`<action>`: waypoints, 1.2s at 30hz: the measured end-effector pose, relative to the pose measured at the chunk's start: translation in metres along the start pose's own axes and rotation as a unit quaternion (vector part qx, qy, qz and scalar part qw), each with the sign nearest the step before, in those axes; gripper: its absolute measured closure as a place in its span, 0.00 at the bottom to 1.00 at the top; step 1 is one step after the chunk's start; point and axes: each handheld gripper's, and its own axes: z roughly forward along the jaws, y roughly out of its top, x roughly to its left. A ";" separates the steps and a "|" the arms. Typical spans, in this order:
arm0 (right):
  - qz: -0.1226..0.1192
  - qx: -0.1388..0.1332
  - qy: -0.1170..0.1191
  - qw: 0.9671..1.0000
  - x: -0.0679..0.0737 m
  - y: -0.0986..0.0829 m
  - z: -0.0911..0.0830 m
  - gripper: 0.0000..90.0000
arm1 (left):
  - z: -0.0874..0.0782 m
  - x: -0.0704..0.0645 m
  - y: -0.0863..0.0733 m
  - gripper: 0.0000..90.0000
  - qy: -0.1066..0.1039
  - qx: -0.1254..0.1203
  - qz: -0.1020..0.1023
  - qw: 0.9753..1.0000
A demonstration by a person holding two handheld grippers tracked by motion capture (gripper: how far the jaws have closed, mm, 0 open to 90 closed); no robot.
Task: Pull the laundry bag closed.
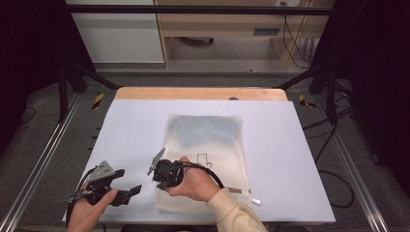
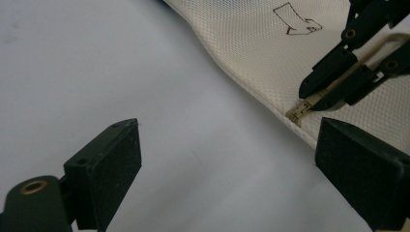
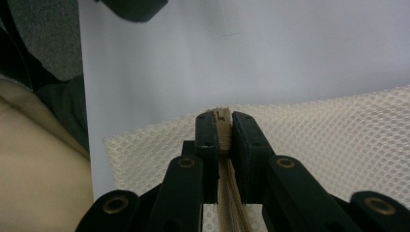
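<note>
My right gripper (image 3: 221, 133) pinches the zipper (image 3: 221, 118) end at the near-left corner of the mesh bag (image 1: 208, 145) (flat on the table (image 1: 290, 159)). My left gripper (image 2: 232, 159) gapes wide just beside that corner, touching nothing.

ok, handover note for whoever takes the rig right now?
Right gripper: shut on the zip end at the mesh bag's near left corner.
Left gripper: open, holding nothing, over bare table just left of that corner.
Bag lies flat mid-table, arrow mark up.
Done: zip end gripped.
Left: probably pin the bag corner with the left, then run the zip. Whether it is open or closed, I cannot tell.
</note>
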 end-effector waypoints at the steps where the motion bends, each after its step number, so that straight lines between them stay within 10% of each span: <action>1: 0.000 0.000 0.000 1.000 0.000 0.000 0.000 0.91 | 0.000 0.000 0.000 0.11 0.000 0.000 0.000 1.000; 15: -0.009 -0.009 0.003 1.000 -0.002 -0.002 -0.002 0.91 | 0.028 -0.031 0.005 0.15 -0.080 0.007 0.011 0.997; 36: -0.004 -0.027 -0.001 1.000 -0.001 -0.002 -0.009 0.91 | 0.051 -0.036 0.004 0.30 -0.093 0.039 0.002 0.995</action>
